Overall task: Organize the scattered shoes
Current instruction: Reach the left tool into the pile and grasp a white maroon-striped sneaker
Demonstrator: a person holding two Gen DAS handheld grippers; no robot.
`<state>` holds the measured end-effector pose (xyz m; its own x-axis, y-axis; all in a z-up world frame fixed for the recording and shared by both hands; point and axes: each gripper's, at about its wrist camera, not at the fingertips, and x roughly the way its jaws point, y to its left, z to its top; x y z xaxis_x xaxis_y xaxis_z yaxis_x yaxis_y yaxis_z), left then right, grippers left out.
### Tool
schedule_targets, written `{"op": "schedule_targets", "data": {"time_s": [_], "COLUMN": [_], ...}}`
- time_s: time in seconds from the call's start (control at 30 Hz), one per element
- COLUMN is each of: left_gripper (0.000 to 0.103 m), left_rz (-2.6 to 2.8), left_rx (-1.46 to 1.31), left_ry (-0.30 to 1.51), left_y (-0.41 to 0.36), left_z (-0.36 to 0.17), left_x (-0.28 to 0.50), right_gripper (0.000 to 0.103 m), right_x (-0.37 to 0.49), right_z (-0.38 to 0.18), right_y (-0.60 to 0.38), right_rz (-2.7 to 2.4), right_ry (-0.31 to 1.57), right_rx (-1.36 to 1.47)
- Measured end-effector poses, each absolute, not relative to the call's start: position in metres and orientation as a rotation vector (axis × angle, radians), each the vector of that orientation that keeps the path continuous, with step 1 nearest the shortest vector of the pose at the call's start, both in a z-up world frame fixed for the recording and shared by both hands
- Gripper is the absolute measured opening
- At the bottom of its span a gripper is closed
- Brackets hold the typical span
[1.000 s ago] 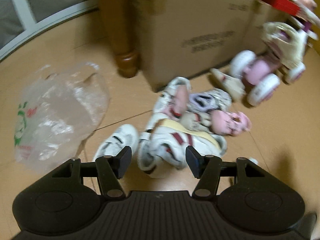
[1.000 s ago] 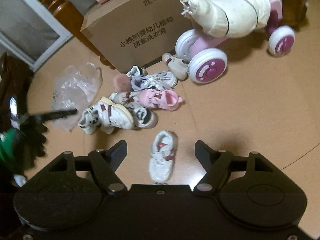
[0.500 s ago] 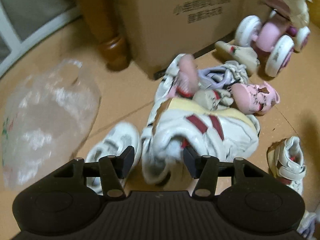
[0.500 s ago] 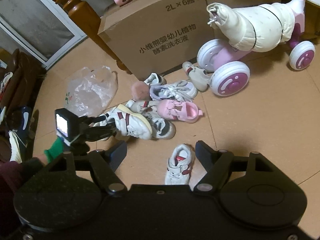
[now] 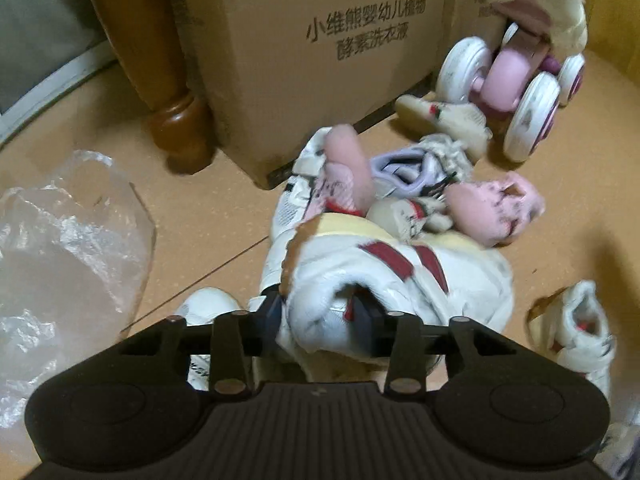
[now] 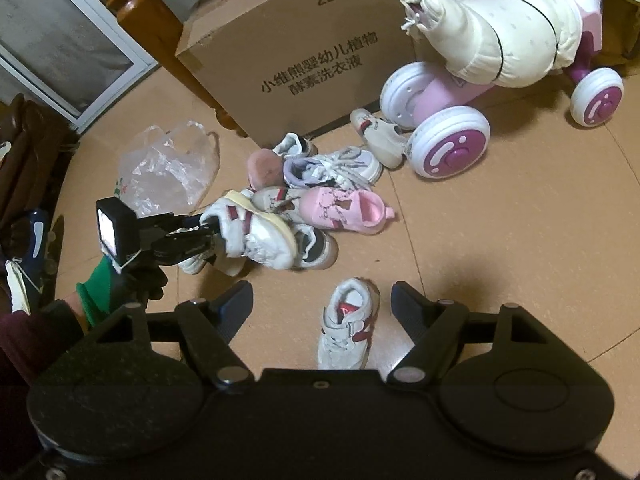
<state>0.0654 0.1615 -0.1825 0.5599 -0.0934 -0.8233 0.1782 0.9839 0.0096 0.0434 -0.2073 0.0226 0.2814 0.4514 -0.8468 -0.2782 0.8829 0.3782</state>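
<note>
Since the earlier frames the left tongs (image 5: 320,314) have been brought in from short of the shoe pile and clenched on the heel collar of the white-and-red sneaker (image 5: 384,276), which now fills the middle of the left wrist view. The sneaker is gripped at its heel end, with its long axis running away from the tongs and its toe directed toward the far right, over the rest of the pile. Its cream sole is turned up and to the left, so the shoe lies tilted on its side rather than upright.

From the right wrist view the same sneaker (image 6: 256,232) is seen side-on, pinched by the left tongs (image 6: 208,234), which are held by a hand in a green glove (image 6: 100,288); the heel appears raised off the floor, though contact of the toe with the shoe beneath cannot be told. That view also shows the right tongs (image 6: 322,300) spread wide and holding nothing, above a lone white-and-red shoe (image 6: 348,324) lying on the floor with its toe toward the camera.

The pink shoe (image 6: 344,210), the lavender laced shoe (image 6: 332,166), the cardboard box (image 6: 304,52), the plastic bag (image 6: 168,168) and the pink ride-on toy (image 6: 480,80) are shown whole only there.
</note>
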Motion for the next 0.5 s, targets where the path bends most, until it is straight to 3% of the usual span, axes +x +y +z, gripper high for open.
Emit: {"op": "schedule_targets", "data": {"time_s": [0.13,0.27,0.5], "left_gripper": [0.031,0.031,0.031], "left_rz": [-0.229,-0.185,-0.104], "left_rx": [0.053,0.188,0.193], "left_ry": [0.943,0.962,0.973], "left_y": [0.16,0.144,0.148], "left_z": [-0.165,-0.176,-0.194], "left_x": [0.06,0.063,0.078], "right_gripper": [0.078,0.078,0.078], "right_x": [0.041,0.043,0.045], "right_z": [0.029,0.025,0.017], "right_y": [-0.206,-0.211,-0.219], "right_rz": [0.503,0.482,0.444], "right_ry": [1.174,1.18,1.19], "right_rx": [0.171,0.164,0.15]}}
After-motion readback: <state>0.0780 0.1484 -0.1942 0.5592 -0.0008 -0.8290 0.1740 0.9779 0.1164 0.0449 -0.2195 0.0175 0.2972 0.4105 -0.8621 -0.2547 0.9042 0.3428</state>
